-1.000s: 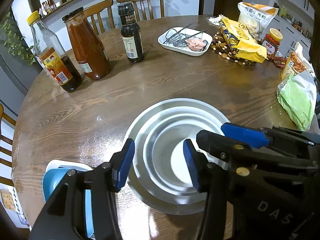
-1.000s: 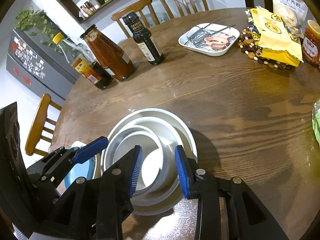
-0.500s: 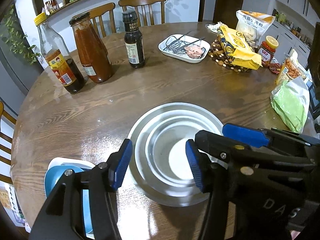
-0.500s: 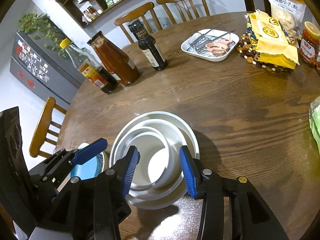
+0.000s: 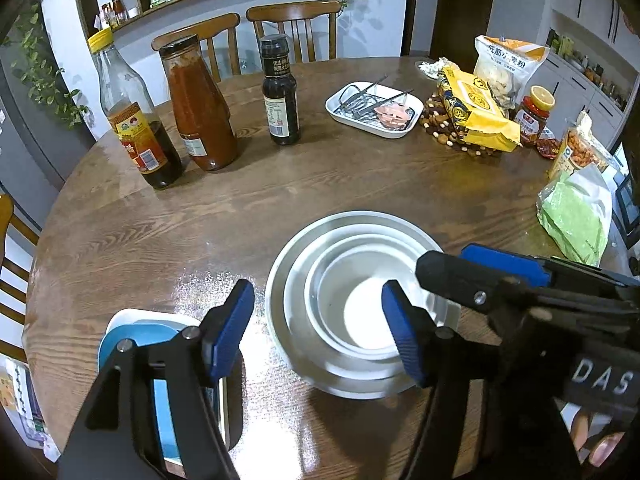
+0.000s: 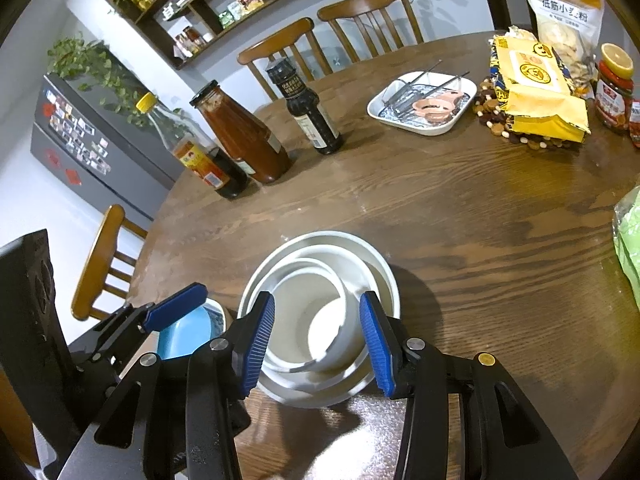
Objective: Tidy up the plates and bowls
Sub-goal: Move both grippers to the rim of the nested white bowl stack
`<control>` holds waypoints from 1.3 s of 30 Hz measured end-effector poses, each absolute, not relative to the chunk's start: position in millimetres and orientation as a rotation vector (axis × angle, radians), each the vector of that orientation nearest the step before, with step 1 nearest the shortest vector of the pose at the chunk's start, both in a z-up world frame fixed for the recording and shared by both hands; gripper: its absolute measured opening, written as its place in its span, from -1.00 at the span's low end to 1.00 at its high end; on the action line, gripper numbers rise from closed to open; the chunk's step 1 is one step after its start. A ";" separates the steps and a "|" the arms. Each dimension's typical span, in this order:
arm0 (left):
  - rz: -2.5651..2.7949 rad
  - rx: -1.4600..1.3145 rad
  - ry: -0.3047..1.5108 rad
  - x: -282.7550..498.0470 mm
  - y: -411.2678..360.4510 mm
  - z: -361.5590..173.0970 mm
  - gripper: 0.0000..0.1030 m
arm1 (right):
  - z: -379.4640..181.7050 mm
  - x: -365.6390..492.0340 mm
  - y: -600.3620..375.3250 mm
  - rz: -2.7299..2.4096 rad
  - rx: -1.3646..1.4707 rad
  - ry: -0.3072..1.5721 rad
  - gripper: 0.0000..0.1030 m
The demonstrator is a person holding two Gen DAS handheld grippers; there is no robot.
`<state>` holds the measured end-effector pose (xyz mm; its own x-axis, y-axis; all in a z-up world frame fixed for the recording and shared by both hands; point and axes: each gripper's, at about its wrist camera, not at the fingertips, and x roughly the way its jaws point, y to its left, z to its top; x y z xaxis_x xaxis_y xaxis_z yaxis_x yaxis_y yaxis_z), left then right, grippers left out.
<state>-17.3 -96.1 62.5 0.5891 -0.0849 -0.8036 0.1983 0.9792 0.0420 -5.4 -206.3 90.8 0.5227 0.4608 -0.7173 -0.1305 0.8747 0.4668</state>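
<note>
Both claws have drawn back & up a bit from the stacked dishes since the earlier frames, and the left claw [image 5: 318,330] has just been opening wider; right claw [image 6: 316,346] widened too, then levelled off. Left claw jaws stand well apart w/ nothing between them, hanging over the near-left rim of the white bowl stack [image 5: 362,308]. Right claw jaws also apart, nothing gripped, framing the stack's near side from above. Stack = smaller white bowl nested off-centre in a wider bowl, both in a wide shallow dish, sitting on the round wooden surface [image 5: 328,184] near its front edge. Just left of it, a blue bowl [image 6: 186,334] sits on a white plate [image 5: 120,316], partly hidden by the left claw. Farther back: 3 bottles in a row, yellow-capped sauce bottle [image 5: 132,120], red sauce bottle [image 5: 198,108], dark bottle [image 5: 280,92]. White tray [image 5: 374,108] holds metal utensils & a pink item. Right side: yellow packet [image 5: 476,114], jar, green bag [image 5: 574,216]. Wooden chairs [image 5: 294,30] behind the surface, wall shelves w/ jars, grey fridge w/ magnets [image 6: 92,152].
</note>
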 end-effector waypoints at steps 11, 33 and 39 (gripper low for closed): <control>-0.167 0.067 0.925 -23.6 -83.0 74.7 0.63 | 99.3 -10.2 -219.5 0.361 0.399 0.940 0.56; -0.056 -0.206 1.090 -7.1 -8.8 61.7 0.97 | 68.1 -3.1 -262.8 0.283 0.475 1.063 0.64; -0.018 -0.271 1.186 -2.5 7.4 49.8 0.97 | 54.9 -1.0 -272.1 0.274 0.503 1.108 0.64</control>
<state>-2.5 7.4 49.8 0.3793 -0.1561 -0.9120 -0.1280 0.9673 -0.2188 -1.0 -272.1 54.9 0.4287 0.4530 -0.7817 0.0359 0.8560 0.5158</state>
